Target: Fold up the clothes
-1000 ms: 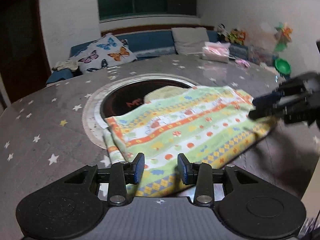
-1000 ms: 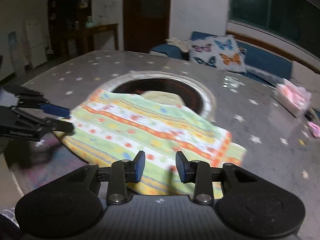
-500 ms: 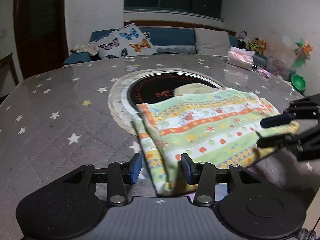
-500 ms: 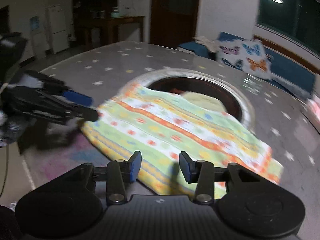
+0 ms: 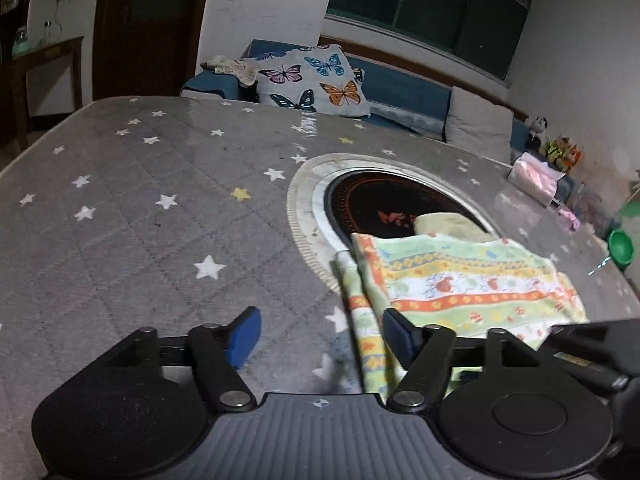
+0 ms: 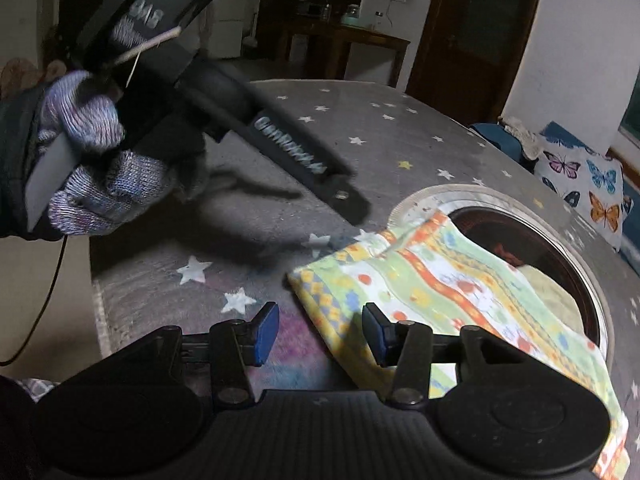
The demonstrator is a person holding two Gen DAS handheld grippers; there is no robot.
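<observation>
Only right view shows gloved hand (image 6: 92, 152), seemingly gripping.

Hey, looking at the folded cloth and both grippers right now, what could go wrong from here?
The folded cloth lies partly over the round recessed opening in the table, so it might sag or slide in when tugged. The left gripper and right gripper are both open and hold nothing, so a grab at the near edge may catch only the top layer and undo the fold. They also work close together, so they may collide.
</observation>
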